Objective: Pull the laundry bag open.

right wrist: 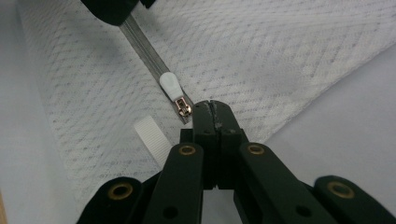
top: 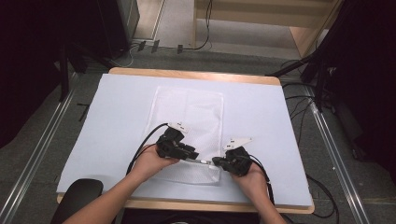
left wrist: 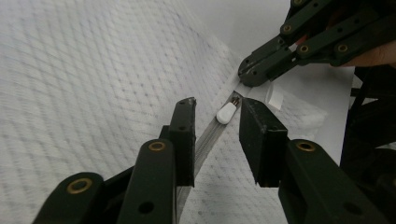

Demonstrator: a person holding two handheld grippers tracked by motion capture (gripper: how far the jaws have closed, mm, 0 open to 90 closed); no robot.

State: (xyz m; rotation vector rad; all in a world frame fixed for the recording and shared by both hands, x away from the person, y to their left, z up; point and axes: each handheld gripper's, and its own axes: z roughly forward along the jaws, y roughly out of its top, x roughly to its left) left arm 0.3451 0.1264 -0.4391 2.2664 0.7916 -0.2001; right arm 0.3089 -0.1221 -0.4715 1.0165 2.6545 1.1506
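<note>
Here a white mesh bag (top: 187, 121) lies flat on the table (top: 112, 107). The left gripper (left wrist: 217, 135) is open, with its 2 jaws on each side of the white zipper pull (left wrist: 226, 113). The right gripper (right wrist: 211, 109) is squeezed tight on the bag's edge, right at the zipper's end.

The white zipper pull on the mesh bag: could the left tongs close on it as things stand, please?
Probably yes: the left tongs stand open astride the zipper track, the white zipper pull lies bare just ahead of them, and the right tongs, shut at the bag's corner, sit beyond it.
</note>
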